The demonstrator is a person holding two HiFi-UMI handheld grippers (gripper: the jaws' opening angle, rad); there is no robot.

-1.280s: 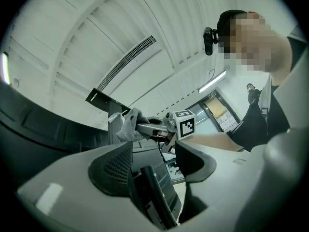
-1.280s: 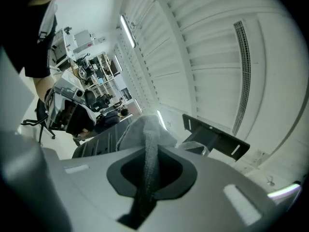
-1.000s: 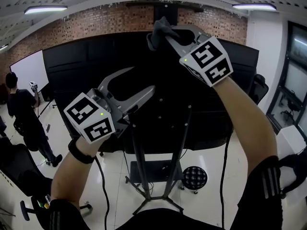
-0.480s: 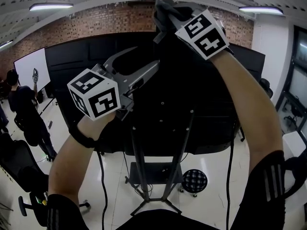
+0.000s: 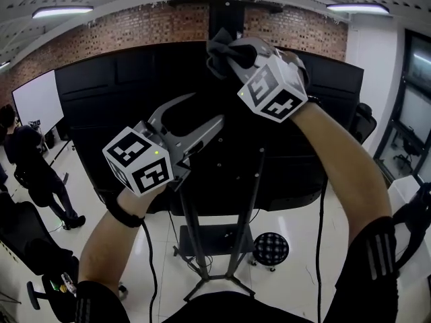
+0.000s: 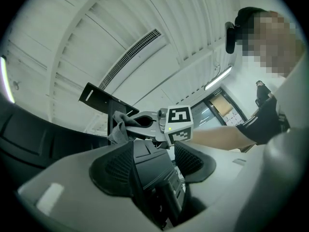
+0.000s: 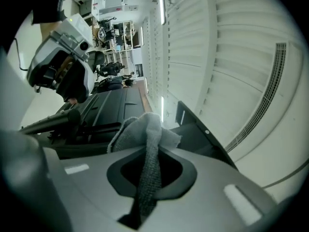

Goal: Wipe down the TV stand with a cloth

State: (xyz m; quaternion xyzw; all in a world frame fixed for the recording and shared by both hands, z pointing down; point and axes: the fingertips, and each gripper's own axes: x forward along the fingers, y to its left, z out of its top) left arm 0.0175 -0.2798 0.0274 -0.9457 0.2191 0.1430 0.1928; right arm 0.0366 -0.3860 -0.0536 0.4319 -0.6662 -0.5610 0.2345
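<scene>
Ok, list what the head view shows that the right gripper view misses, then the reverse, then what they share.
Head view only: the round stool on the floor and the whiteboard at the far left. Right gripper view only: the long ceiling vent and the distant shelves. Both: the grey cloth pinched between the right gripper's fingers.

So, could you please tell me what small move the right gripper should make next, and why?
Probably ease the right gripper forward until the grey cloth presses on the top edge of the black panel. The cloth is clamped in its shut jaws, raised level with that edge, while the left gripper is open and empty.
</scene>
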